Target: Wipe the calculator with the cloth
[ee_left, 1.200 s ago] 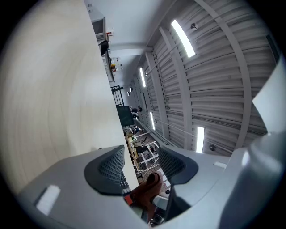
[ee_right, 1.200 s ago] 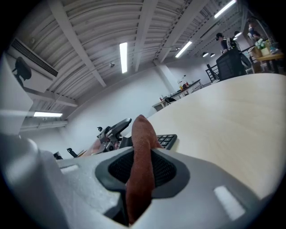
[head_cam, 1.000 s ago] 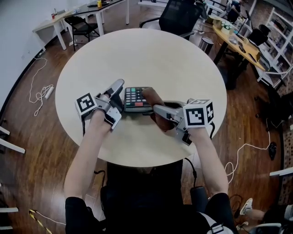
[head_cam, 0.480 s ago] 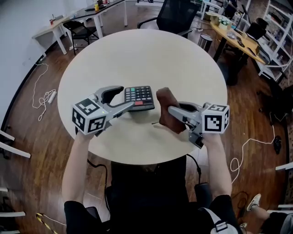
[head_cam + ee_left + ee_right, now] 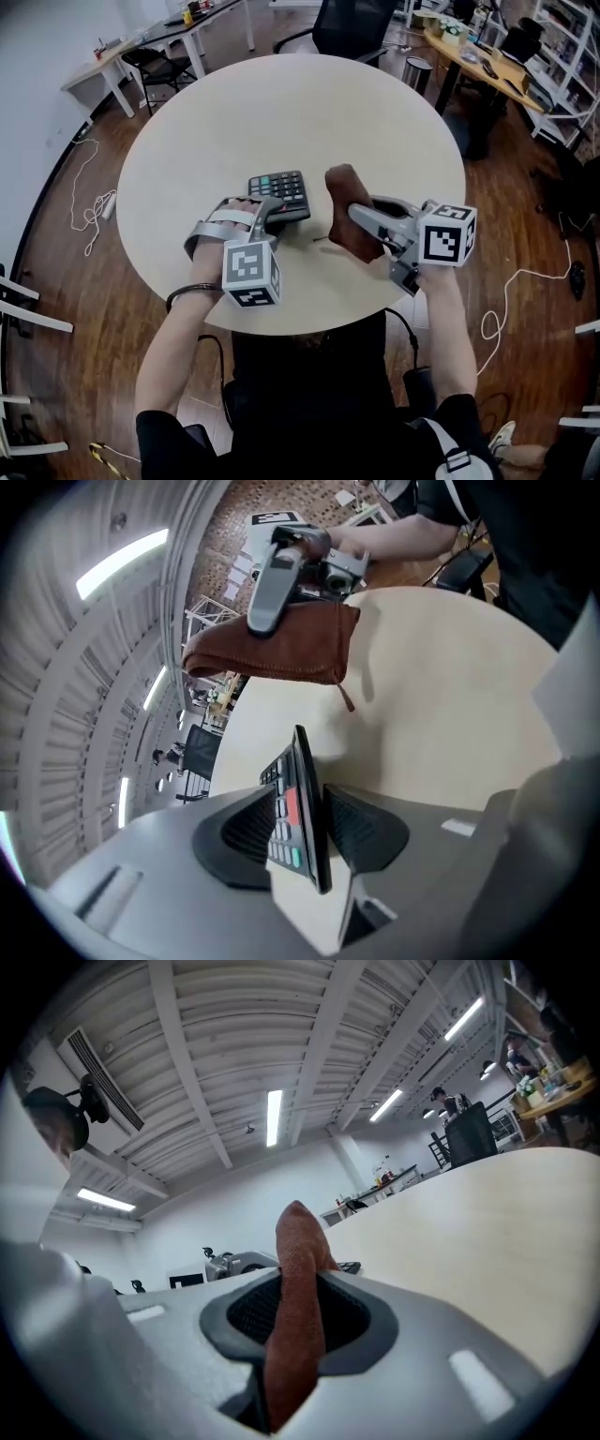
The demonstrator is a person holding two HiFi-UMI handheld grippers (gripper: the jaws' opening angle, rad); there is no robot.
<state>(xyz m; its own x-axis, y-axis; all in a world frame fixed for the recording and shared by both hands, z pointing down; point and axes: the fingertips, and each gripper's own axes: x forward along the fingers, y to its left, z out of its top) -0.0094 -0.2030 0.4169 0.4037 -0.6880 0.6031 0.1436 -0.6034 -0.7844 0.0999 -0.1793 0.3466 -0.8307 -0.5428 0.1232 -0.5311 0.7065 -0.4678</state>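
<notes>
A dark calculator (image 5: 279, 192) with coloured keys lies on the round beige table (image 5: 281, 103). My left gripper (image 5: 269, 214) has its jaws on the calculator's near end. In the left gripper view the calculator (image 5: 298, 799) stands edge-on between the pads, which have just been closing and now touch both its faces. My right gripper (image 5: 354, 214) is shut on a brown cloth (image 5: 349, 202), held just right of the calculator and off the table. In the right gripper view the cloth (image 5: 296, 1241) sticks up between the pads. The left gripper view shows the right gripper (image 5: 281, 564) with the cloth (image 5: 281, 649) hanging under it.
The table's near edge runs just below both hands. A black office chair (image 5: 352, 26) stands at the far side, and a bin (image 5: 421, 71) is on the floor beyond it. Desks and shelves line the room. Cables (image 5: 89, 202) lie on the wooden floor at left.
The cloth has come off the calculator and moved right with my right gripper. My left gripper has rolled over, swung from the calculator's left side to its near end, and closed on it.
</notes>
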